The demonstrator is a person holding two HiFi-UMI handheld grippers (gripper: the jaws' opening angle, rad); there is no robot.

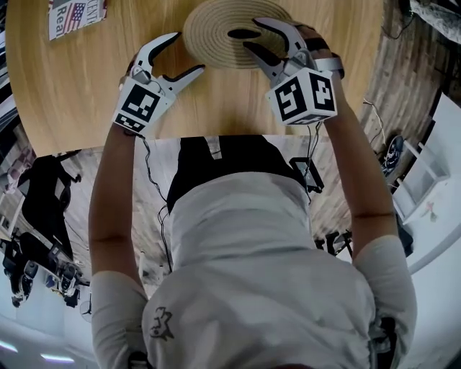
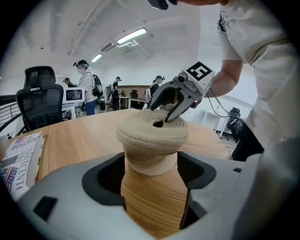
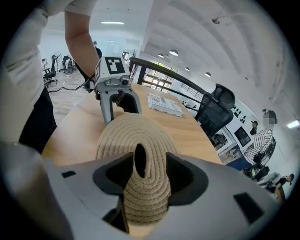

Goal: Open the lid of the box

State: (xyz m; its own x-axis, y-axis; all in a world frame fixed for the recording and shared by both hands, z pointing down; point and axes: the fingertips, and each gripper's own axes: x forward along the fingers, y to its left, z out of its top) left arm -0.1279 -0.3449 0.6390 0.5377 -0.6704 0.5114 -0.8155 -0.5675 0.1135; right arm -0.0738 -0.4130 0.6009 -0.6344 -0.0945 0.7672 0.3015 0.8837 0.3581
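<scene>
The box [image 2: 151, 164] stands on the tabletop [image 1: 72, 86], out past the person's arms, with its lid [image 1: 216, 39] on top. The left gripper [image 1: 189, 52] is just beside the box's near-left side, the box ahead of its jaws. The right gripper [image 1: 251, 34] comes over the lid from the right, a jaw on each side of the centre hole [image 1: 245, 34]. A booklet [image 1: 75, 14] lies on the tabletop, well off to the left.

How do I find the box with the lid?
Start at the wooden table. By the tips of the left gripper and right gripper sits the box: round, tan, coiled rope, with a dark hole in its lid. The printed paper beside it is flat and rectangular.
</scene>
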